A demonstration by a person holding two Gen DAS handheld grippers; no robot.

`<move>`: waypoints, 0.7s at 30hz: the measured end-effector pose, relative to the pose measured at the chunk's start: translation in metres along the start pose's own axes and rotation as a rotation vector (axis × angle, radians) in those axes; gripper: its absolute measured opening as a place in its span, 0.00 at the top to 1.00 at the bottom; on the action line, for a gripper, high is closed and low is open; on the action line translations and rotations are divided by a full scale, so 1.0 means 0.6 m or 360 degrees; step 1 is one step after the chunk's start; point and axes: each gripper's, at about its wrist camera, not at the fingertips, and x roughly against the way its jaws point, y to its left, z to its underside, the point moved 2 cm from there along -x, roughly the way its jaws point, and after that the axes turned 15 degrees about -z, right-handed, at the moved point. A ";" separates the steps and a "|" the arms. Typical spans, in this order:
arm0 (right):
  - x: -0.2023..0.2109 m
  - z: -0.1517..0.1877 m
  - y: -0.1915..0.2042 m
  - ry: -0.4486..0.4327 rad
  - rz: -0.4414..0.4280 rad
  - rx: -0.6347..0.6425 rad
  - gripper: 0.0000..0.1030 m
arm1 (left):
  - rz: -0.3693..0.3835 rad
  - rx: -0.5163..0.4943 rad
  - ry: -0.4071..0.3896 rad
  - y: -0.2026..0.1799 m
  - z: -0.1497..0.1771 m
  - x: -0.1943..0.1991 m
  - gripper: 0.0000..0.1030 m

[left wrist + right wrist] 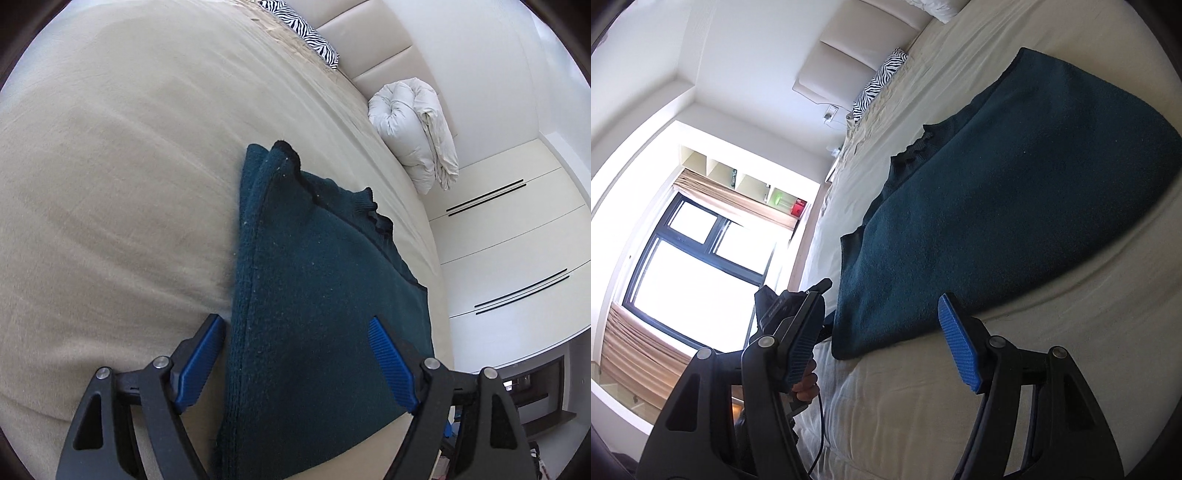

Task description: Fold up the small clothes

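Your left gripper [297,363] wide open, holding nothing, straddling near hem of teal sweater [314,295]. Your right gripper [882,341] equally spread, empty, poised at sweater [997,206] corner nearest you. Risk, as I judge it: close now and you pinch top layer only, stack shears apart; or you snag bedsheet [110,184] with knit. Sweater lies flat on bed, already folded, layered edge along one side, dark ribbed trim at far end. Beyond: white duvet [413,133], zebra pillow [303,29].

place: home bedroom | evidence: bed [110,184], padded headboard [369,44], zebra pillow [306,33], wardrobe [517,240]
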 end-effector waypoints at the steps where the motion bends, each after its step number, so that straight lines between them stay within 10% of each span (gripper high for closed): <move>1: -0.005 -0.005 -0.002 0.0007 -0.0006 -0.0008 0.38 | 0.0032 0.0031 0.0023 0.002 -0.004 -0.003 0.22; 14: -0.184 -0.091 0.002 0.0290 -0.0006 0.0045 0.38 | 0.0100 0.0056 0.0268 -0.008 -0.015 -0.030 0.28; 21: -0.249 -0.114 -0.049 0.0344 0.0157 -0.0085 0.38 | 0.0076 0.0139 0.0264 0.011 -0.015 -0.050 0.83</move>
